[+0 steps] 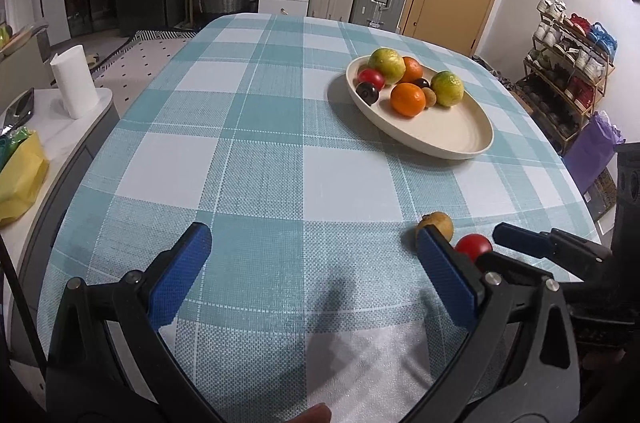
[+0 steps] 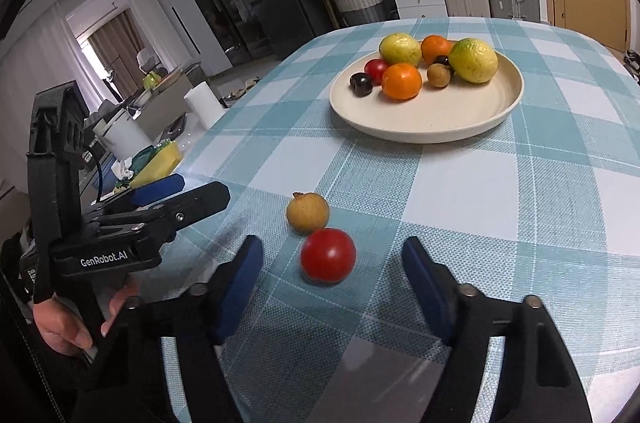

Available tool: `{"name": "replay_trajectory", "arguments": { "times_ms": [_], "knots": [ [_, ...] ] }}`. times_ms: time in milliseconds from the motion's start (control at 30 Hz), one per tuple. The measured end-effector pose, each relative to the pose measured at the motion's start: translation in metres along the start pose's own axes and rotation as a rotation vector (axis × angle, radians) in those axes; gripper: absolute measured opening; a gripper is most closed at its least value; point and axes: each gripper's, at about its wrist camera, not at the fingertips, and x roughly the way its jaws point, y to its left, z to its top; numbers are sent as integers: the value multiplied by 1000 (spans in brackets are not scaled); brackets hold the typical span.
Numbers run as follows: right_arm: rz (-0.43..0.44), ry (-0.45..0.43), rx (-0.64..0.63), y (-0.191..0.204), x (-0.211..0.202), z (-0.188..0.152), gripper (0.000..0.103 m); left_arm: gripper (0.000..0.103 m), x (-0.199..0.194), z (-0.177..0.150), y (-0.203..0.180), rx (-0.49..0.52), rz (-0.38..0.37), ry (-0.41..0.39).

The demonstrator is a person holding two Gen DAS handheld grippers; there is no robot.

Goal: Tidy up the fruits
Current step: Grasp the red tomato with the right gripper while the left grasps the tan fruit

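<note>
Worktop point(image 2: 460, 191) covered in teal-and-white check cloth. Cream plate point(image 2: 440, 119) sits toward the far side, holding two yellow-green citrus, two oranges, a red tomato, two dark plums and a small brown fruit.

Two fruits lie loose on the cloth, well apart from the plate: red tomato point(image 2: 328, 260) nearest the camera, tan round fruit point(image 2: 307, 213) touching or just behind it.

Right tool point(image 2: 332, 259): jaws apart, blue pads either side of the red tomato, not pressing on it; tomato rests on the cloth.

Left tool point(image 1: 316, 255): jaws wide apart, nothing between them, low over bare cloth left of the loose fruits.
</note>
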Motion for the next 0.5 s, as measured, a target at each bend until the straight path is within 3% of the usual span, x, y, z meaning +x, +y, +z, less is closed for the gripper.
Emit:
{"name": "replay_trajectory", "arguments": {
  "times_ms": [100,167,333,500],
  "knots": [
    [1,15,7,-1,4,1,54,102,1,0,1,-2,0,4],
    [2,19,11,-2,7,0,52,102,1,0,1,1,1,3],
    [28,38,26,-5,11,-2,33,102,1,0,-1,7,2,3],
    [56,15,24,-4,6,-2,31,102,3,2,-7,16,-2,16]
  ]
}}
